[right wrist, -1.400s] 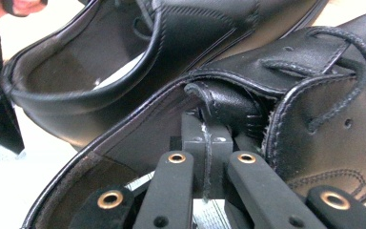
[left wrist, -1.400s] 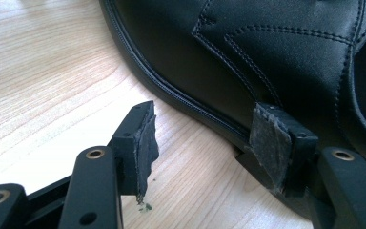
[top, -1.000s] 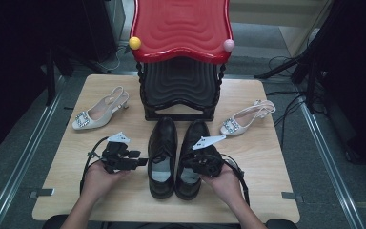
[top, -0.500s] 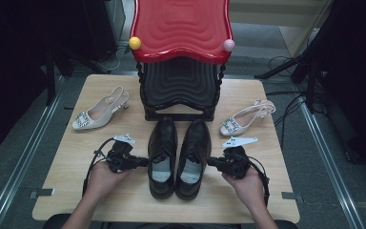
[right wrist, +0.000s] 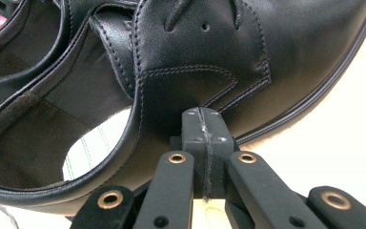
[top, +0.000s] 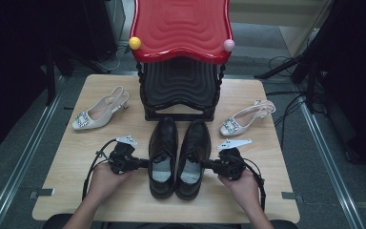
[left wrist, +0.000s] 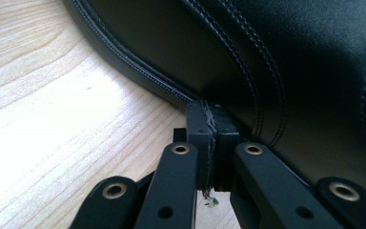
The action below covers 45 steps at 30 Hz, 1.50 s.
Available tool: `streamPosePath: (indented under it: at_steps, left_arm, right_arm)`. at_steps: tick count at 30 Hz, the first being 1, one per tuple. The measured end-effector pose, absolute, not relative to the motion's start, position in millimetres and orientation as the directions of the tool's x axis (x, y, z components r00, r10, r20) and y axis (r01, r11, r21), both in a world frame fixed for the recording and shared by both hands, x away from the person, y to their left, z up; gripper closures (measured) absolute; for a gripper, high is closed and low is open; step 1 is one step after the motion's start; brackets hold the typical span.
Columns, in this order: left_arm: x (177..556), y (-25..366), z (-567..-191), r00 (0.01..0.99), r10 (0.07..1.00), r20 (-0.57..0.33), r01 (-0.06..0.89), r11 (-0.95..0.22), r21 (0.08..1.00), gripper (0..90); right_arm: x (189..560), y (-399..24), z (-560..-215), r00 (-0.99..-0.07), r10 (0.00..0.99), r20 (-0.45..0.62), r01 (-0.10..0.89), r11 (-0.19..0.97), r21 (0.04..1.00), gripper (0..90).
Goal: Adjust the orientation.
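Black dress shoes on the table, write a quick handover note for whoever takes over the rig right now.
Left gripper: jaws shut, having just closed with nothing between them, tips against the outer side of the left black shoe.
Right gripper: jaws shut, empty, tips against the outer side of the right black shoe.
The pair stands side by side on the table, toes toward the black stepped rack under the red seat.
One beige slingback heel lies left of the rack, another beige heel lies right.
Done: black pair squared together.
Left: probably placing the shoes on the rack.
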State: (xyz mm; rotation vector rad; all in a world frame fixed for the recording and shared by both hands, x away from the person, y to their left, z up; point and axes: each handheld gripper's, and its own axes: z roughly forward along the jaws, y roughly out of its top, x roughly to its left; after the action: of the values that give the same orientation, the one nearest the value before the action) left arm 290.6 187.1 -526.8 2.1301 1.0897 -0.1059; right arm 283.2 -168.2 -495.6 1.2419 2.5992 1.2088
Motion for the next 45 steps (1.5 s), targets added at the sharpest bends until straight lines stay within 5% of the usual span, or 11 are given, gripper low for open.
streamPosePath:
  at_steps: [33,45]
  left_arm:
    - [274,162,-525,0.695,0.589,-0.413,0.7,-0.421,0.577,87.8]
    - [278,187,-506,0.672,0.614,-0.413,0.698,-0.34,0.63,63.1]
  right_arm:
    - [308,-190,-491,-0.603,0.746,0.283,0.69,0.31,0.654,88.1]
    - [299,-198,-469,-0.612,0.719,0.33,0.696,0.291,0.656,77.2]
